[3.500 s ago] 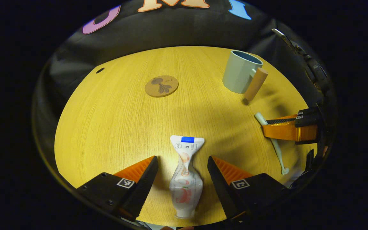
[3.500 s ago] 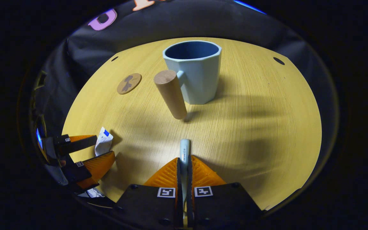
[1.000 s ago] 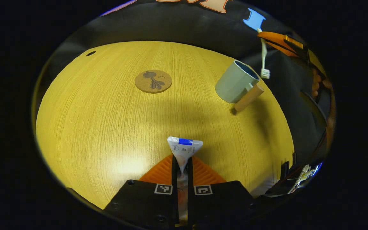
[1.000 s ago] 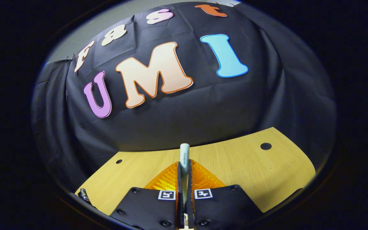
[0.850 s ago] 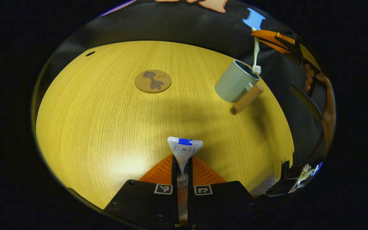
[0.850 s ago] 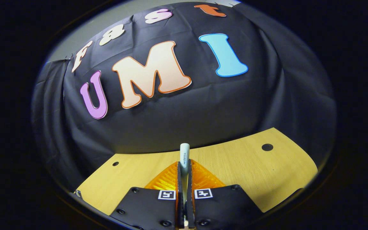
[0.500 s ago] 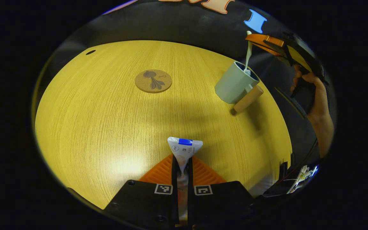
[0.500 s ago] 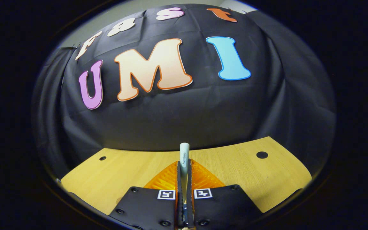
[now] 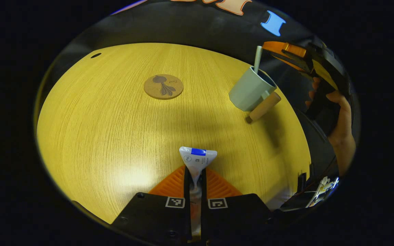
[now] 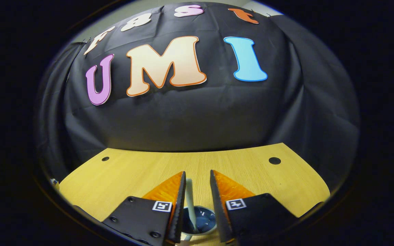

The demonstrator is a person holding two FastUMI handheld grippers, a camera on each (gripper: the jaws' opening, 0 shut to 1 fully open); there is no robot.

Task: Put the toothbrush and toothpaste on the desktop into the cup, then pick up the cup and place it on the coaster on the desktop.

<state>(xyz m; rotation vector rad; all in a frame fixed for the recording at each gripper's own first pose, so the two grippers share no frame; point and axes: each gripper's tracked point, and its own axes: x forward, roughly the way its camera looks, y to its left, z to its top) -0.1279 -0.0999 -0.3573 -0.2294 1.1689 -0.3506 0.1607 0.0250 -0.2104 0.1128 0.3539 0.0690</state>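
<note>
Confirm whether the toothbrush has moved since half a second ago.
Yes. The toothbrush has dropped deeper into the cup, released by the right gripper.

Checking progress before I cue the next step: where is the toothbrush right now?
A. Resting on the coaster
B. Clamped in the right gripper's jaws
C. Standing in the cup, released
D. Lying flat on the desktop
C: the toothbrush stands in the cup, and the right gripper sits above it with its jaws apart.
</note>
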